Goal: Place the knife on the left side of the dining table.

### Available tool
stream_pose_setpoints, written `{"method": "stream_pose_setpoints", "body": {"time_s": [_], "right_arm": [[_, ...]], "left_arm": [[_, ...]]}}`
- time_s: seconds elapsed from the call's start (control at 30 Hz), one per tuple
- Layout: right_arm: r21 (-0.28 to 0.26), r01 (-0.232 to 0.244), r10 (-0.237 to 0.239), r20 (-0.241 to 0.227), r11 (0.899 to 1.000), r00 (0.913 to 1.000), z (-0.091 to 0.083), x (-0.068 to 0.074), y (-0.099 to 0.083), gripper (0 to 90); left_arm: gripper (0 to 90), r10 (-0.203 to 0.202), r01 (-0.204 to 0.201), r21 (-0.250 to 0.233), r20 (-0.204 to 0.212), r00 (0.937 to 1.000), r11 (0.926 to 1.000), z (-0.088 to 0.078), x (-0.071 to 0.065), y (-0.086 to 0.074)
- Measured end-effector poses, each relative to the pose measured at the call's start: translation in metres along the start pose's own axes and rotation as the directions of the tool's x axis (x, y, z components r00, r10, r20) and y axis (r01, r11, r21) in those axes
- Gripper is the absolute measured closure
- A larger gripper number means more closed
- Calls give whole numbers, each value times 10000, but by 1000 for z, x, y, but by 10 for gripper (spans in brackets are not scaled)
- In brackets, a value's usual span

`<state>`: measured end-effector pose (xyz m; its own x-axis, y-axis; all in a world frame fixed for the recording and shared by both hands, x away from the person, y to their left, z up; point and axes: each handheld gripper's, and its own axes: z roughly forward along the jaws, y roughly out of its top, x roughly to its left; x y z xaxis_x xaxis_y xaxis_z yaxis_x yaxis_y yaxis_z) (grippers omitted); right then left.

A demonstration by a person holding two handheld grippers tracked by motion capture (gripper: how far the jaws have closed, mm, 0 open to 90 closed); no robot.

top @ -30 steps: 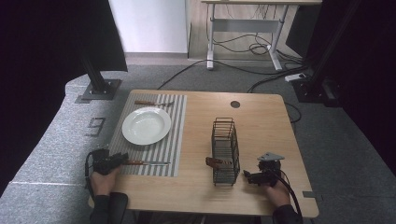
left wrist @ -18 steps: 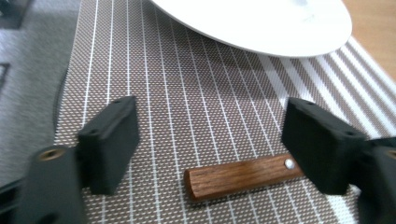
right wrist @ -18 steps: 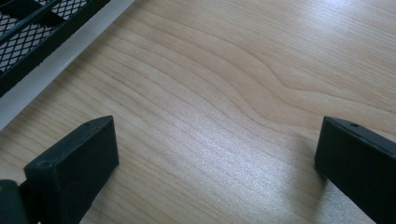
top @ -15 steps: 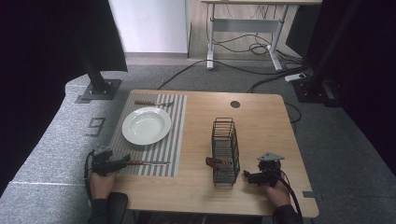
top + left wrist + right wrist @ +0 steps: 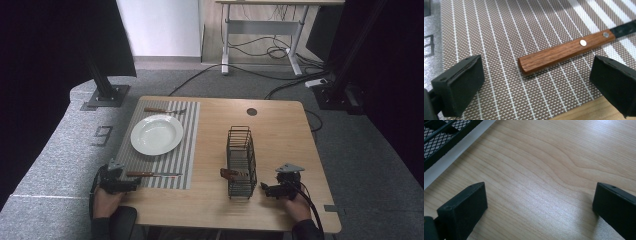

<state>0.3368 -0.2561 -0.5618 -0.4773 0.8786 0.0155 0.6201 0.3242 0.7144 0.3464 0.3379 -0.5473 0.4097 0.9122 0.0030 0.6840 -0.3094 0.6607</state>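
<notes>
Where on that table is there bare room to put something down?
Bare wood lies between the striped mat and the wire basket, and across the far right beyond the basket, around the round hole. The mat is crowded: plate, far knife, near knife.

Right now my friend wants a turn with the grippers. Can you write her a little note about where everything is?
Left gripper: open, low over the striped placemat, jaws either side of the wooden handle end of the knife, not touching it.
Right gripper: open, over bare table beside the black wire basket.
Things: the knife lies on the placemat's near edge; the white plate sits mid-placemat; another utensil lies beyond the plate; a wooden-handled piece is at the basket.
Done: looks like two utensils are laid by the plate.
Left: probably the piece at the basket.
</notes>
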Motion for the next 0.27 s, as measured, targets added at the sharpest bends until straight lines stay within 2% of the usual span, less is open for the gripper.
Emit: {"method": "stream_pose_setpoints", "body": {"time_s": [0.27], "right_arm": [[-2, -2, 2, 0, 10000, 10000, 0, 0, 0, 0]], "left_arm": [[0, -47, 47, 22, 20, 10000, 10000, 0, 0, 0]]}}
